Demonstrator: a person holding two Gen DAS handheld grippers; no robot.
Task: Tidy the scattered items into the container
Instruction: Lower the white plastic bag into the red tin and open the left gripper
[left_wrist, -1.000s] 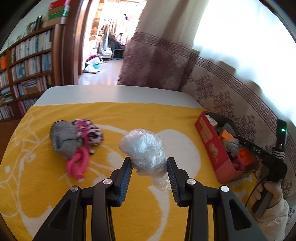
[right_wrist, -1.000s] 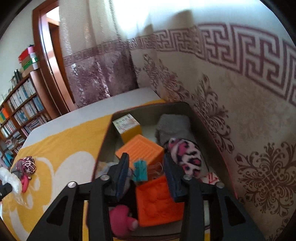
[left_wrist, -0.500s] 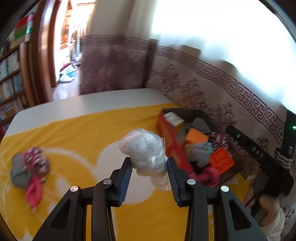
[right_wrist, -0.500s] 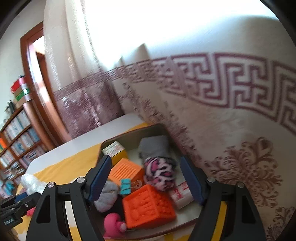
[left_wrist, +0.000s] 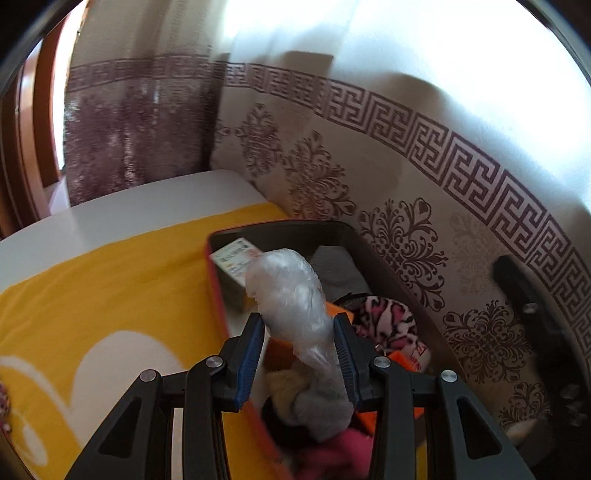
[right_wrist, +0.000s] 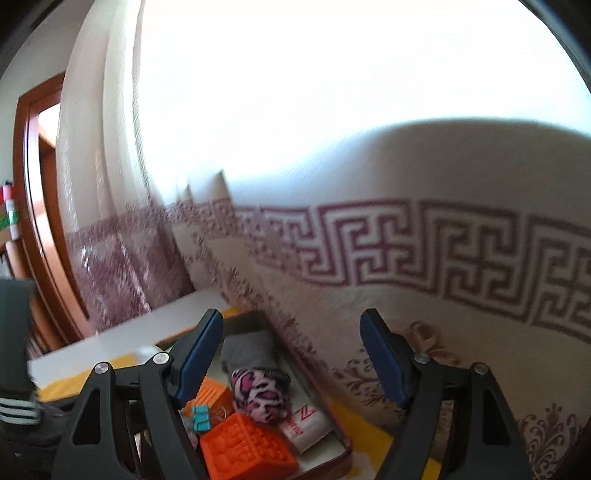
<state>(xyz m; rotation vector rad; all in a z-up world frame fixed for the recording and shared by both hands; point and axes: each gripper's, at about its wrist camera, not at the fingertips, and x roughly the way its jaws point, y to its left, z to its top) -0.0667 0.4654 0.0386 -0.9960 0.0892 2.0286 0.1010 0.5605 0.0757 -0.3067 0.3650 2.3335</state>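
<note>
My left gripper (left_wrist: 299, 354) is shut on a crumpled clear plastic bag (left_wrist: 291, 302) and holds it over the red-walled container (left_wrist: 216, 291). The container holds a pink leopard sock (left_wrist: 384, 325), a grey sock (left_wrist: 336, 269), a small printed box (left_wrist: 232, 258), orange blocks and a pink toy. My right gripper (right_wrist: 291, 362) is open and empty, raised above the container's far end (right_wrist: 255, 317), where the leopard sock (right_wrist: 262, 395), an orange block (right_wrist: 243, 446) and a teal binder clip (right_wrist: 201, 417) show.
The container stands on a yellow cloth (left_wrist: 110, 295) over a white table (left_wrist: 129, 210), close to a patterned curtain (left_wrist: 406, 192) on the right. A wooden door frame (right_wrist: 33, 221) is at the left.
My left gripper has swung right with the bag, from above the cloth to above the container. My right gripper has opened wide, letting the binder clip go, and lifted away.
</note>
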